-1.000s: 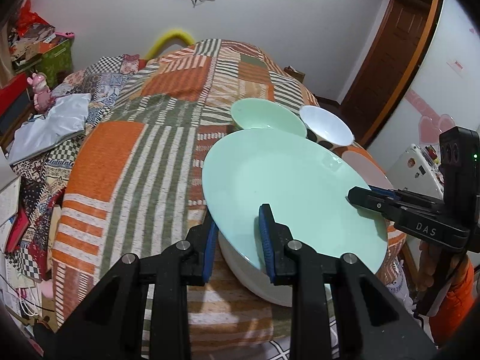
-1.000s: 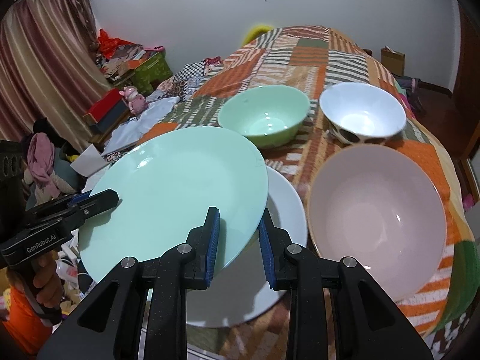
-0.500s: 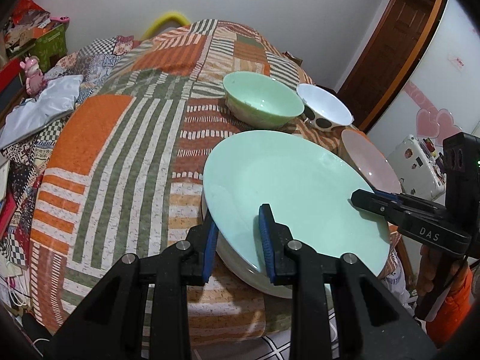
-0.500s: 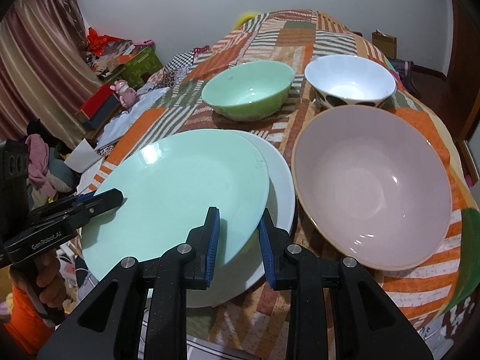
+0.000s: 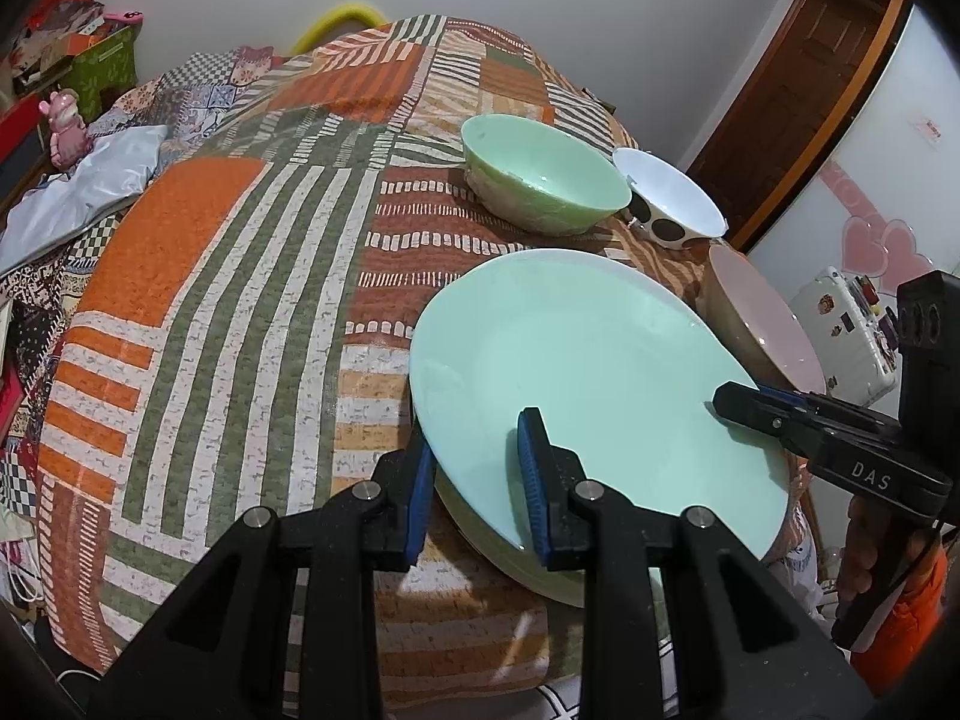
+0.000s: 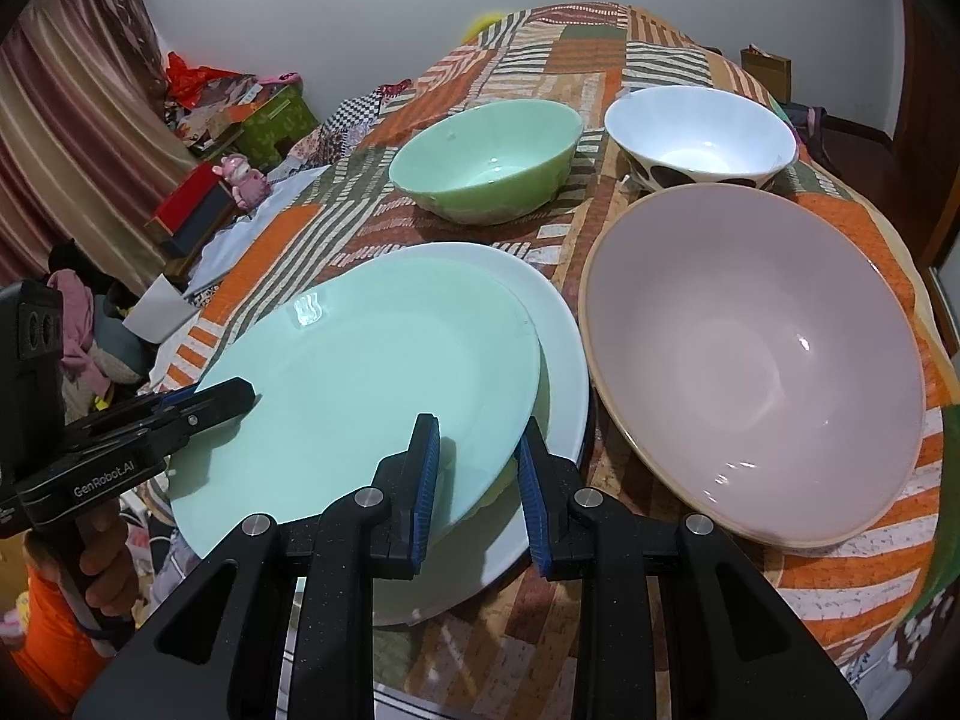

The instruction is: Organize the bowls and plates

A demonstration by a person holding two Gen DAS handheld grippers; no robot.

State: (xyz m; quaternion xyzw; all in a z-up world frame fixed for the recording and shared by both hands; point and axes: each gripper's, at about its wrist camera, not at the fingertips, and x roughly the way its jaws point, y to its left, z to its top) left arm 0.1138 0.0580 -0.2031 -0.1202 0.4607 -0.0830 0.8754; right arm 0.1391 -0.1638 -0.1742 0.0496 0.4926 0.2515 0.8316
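I have the mint-green plate [image 6: 372,372] pinched at opposite edges — my left gripper [image 5: 474,480] is nearly closed on the rim at one side and my right gripper [image 6: 477,468] is clamped the same way on the rim across from it. The plate sits low over the white plate [image 6: 558,336] on the patchwork-covered worktop [image 5: 198,300], overlapping most of it, though I cannot tell whether the two touch. Just beside them stands the big pink bowl [image 6: 756,360], and farther back the green bowl [image 6: 486,162] and the white spotted bowl [image 6: 702,138] sit side by side — both upright.
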